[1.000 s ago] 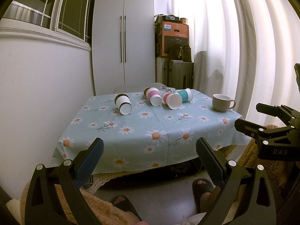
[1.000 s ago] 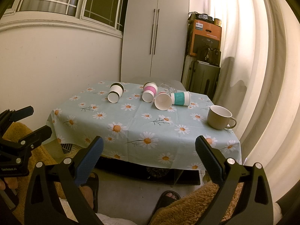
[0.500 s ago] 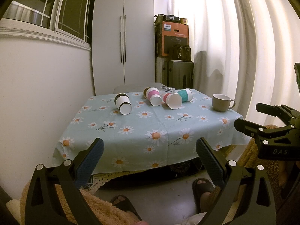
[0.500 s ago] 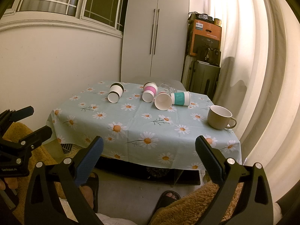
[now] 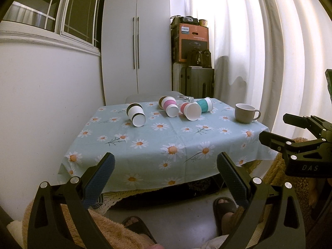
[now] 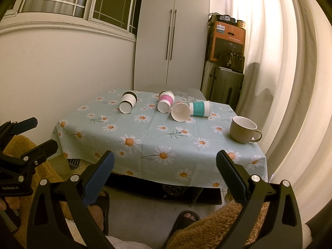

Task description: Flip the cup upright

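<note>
1. four paper cups lie on their sides at the far end of my bench (image 5: 166, 145): black-banded cup (image 5: 136, 115), pink-banded cup (image 5: 170, 106), red-banded cup (image 5: 191, 111), teal-banded cup (image 5: 204, 104).
2. a beige mug (image 6: 242, 129) stands upright near the right edge.
3. my left tongs (image 5: 165, 171) and right tongs (image 6: 165, 170) hover short of the bench, both spread wide, holding nothing.

Daisy tablecloth (image 5: 166, 145), white wardrobe (image 5: 137, 47), orange box (image 5: 191, 41) atop grey suitcase (image 5: 197, 82), curtain (image 5: 259, 51).
</note>
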The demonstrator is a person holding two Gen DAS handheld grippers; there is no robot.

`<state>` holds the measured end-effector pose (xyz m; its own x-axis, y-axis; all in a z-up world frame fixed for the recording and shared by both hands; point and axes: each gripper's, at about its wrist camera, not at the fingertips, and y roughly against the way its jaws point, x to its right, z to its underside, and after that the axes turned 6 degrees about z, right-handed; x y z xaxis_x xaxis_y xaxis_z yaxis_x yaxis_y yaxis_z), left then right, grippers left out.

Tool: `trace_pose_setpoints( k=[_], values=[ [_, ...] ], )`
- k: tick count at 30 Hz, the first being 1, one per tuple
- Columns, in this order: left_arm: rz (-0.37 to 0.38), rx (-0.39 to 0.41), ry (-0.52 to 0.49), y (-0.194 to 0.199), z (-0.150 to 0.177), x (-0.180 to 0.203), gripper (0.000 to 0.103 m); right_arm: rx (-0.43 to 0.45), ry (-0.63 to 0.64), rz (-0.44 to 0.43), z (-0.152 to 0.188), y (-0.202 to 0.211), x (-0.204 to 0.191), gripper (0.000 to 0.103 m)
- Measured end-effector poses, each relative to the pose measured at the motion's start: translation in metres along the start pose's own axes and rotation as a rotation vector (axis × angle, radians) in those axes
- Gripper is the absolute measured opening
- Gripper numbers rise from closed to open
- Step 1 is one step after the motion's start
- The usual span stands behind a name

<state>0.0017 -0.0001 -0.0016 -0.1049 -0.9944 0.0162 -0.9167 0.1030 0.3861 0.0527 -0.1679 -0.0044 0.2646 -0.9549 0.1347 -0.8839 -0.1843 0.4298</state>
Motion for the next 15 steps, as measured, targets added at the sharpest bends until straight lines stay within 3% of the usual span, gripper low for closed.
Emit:
trace_pose_setpoints(
  k=[10, 15],
  values=[
    [0.0, -0.002, 0.003, 0.0, 0.0, 0.0, 0.096, -0.015, -0.019, -0.012, -0.003, -0.003, 0.006, 0.097],
    [-0.018, -0.058, 0.011, -0.012, -0.001, 0.003, 0.096, -0.026, -0.026, -0.051, -0.005, -0.008, 0.004, 0.097]
  ],
)
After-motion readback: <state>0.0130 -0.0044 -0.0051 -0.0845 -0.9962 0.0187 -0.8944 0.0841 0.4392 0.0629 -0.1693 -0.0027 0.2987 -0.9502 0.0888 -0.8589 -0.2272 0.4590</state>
